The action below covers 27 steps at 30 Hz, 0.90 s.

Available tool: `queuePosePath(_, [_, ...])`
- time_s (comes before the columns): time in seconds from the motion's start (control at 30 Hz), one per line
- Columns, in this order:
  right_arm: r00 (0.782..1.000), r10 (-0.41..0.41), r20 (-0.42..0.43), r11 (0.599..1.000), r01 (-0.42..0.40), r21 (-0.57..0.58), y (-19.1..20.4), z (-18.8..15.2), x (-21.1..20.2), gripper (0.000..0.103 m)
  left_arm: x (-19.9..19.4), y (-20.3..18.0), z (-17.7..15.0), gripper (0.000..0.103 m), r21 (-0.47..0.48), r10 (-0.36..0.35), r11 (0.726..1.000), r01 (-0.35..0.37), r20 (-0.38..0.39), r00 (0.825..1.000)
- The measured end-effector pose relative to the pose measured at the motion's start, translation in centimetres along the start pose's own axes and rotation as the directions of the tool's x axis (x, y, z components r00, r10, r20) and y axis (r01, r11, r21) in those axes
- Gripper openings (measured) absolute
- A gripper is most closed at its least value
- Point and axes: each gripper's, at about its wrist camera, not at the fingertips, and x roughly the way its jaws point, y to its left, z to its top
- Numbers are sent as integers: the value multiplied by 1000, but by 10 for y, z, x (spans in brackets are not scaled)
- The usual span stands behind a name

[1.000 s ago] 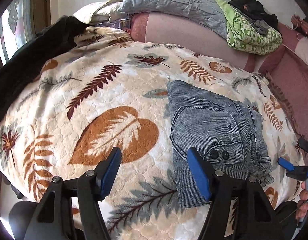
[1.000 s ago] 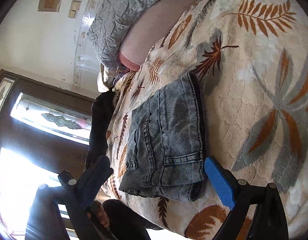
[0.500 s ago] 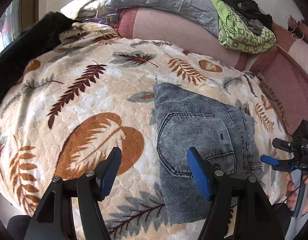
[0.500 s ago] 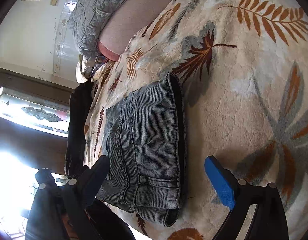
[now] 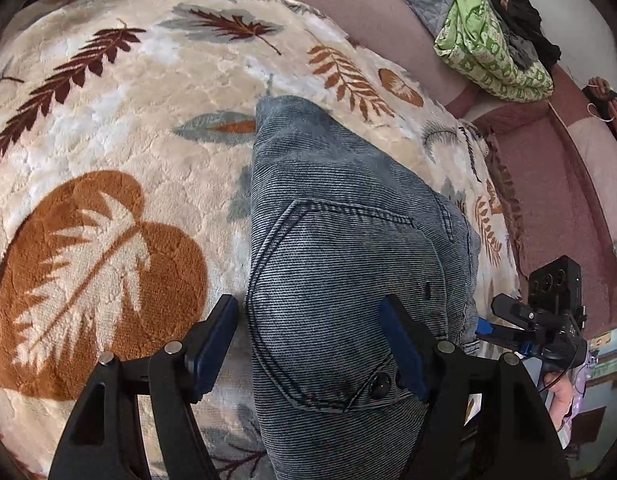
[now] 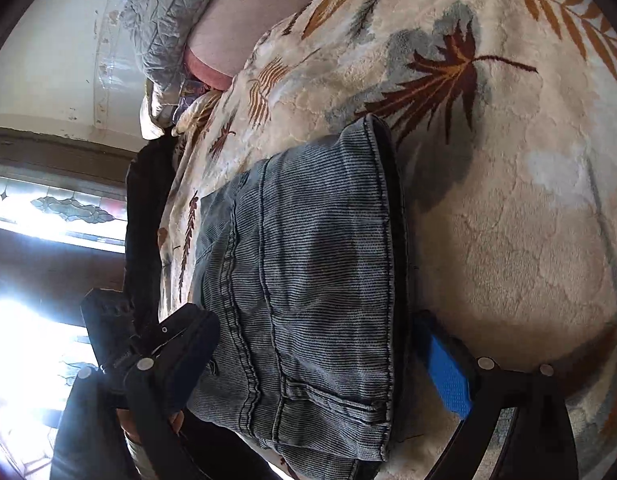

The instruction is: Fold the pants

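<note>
The grey-blue denim pants (image 5: 340, 248) lie folded into a thick rectangle on the leaf-print blanket (image 5: 120, 128), back pocket up. My left gripper (image 5: 312, 344) is open, its fingers either side of the near left part of the bundle, close above it. My right gripper (image 6: 320, 356) is open too and straddles the waistband end of the pants (image 6: 308, 264). The right gripper also shows in the left wrist view (image 5: 508, 328) at the bundle's right edge.
A pink bolster (image 5: 348, 4) and a grey quilted pillow (image 6: 168, 12) lie at the head of the bed. A green patterned cloth pile (image 5: 488, 40) sits at the far right. A dark garment (image 6: 148, 208) hangs by the window side.
Both grippers have moved in toward the folded pants and lower, from beside the bundle to straddling it. The pants have not shifted.
</note>
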Motion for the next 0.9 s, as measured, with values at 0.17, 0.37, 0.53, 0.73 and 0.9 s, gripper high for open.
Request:
queuePosePath(0.17, [999,37,-35,996,-35,79,-9,7,2,98,3,2,5,74,29,-52,998,52,-6,999])
queuePosePath(0.37, [994,-3,-110,1000,3,-3,14,13,27,88,10,0,9,49,55,-48,997,48,-6,999])
queuePosePath(0.53, [995,6,-99,999,-2,39,6,11,30,47,8,1,9,30,66,-54,996,53,11,998])
queuePosePath(0.73, [999,-32,-42,997,29,-70,29,2,19,27,-2,-18,4,22,159,21,987,-31,63,998])
queuePosePath(0.9, [999,-45,-9,991,44,-130,50,-2,7,26,-17,-28,0,20,194,25,980,-47,114,993])
